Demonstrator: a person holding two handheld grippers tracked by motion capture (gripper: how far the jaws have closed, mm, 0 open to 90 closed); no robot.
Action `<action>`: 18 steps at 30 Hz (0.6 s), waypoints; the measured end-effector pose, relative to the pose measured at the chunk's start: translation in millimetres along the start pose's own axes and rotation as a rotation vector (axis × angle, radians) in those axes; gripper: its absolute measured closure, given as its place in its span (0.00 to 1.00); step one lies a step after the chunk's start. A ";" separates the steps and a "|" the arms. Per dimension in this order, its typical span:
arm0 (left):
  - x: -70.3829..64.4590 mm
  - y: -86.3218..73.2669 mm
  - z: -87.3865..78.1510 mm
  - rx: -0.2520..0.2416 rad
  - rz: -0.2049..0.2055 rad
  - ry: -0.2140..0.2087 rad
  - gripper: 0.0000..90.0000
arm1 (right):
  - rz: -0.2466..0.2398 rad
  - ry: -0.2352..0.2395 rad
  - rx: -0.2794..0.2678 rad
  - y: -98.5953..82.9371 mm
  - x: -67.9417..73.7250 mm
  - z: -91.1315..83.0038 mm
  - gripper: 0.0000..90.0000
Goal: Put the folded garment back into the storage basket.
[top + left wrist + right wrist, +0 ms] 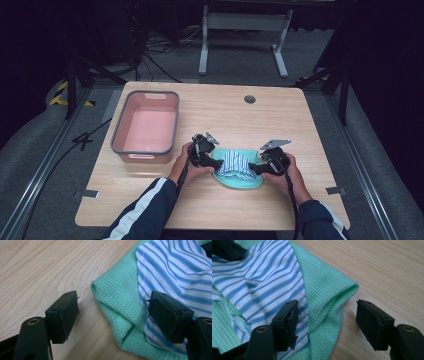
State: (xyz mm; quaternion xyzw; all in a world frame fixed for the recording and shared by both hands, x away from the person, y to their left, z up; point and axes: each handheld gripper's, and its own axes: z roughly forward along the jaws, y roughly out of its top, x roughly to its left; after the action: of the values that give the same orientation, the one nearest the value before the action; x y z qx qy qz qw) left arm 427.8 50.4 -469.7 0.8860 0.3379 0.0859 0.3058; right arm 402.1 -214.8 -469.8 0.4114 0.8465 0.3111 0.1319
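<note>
As both grippers gape, cloths (237,167) lie between.

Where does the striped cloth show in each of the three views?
High view: striped cloth lies low centre, between both grippers.
Left gripper view: upper right, beyond the right jaw.
Right gripper view: upper left, above the left jaw.
Shared landmark: the green towel beneath it.

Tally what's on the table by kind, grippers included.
Cloths: 2, a green waffle cloth with a blue-striped cloth on it
Bins: 1, a pink bin
Grippers: 2, the left gripper and the right gripper, both open at the green cloth's folded edges
Total: 5
</note>
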 end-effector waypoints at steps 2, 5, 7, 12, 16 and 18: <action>0.3 -1.2 0.5 -0.011 0.018 -0.002 0.27 | 0.004 0.003 -0.005 -1.3 -0.5 0.0 0.38; -1.9 -2.1 0.1 -0.027 0.042 -0.028 0.35 | -0.030 0.025 -0.016 -2.1 5.5 -1.6 0.60; -4.2 -2.2 -0.7 -0.033 0.057 -0.032 0.45 | -0.032 0.038 -0.013 -1.6 8.4 -2.2 0.69; -8.3 -2.8 -0.3 -0.052 0.067 -0.040 0.67 | -0.025 0.053 -0.008 -1.0 10.8 -2.8 0.82; -11.9 -1.9 1.6 -0.065 0.060 -0.042 0.81 | -0.015 0.061 -0.016 -1.9 11.8 -2.8 0.88; -12.9 -0.7 1.7 -0.065 0.073 -0.038 0.85 | -0.005 0.063 -0.023 -3.0 11.4 -3.1 0.89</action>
State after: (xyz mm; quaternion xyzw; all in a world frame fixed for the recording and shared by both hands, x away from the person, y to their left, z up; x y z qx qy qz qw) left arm 418.3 41.6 -470.7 0.8889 0.2965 0.0912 0.3372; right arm 391.7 -208.6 -468.9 0.3975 0.8476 0.3335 0.1108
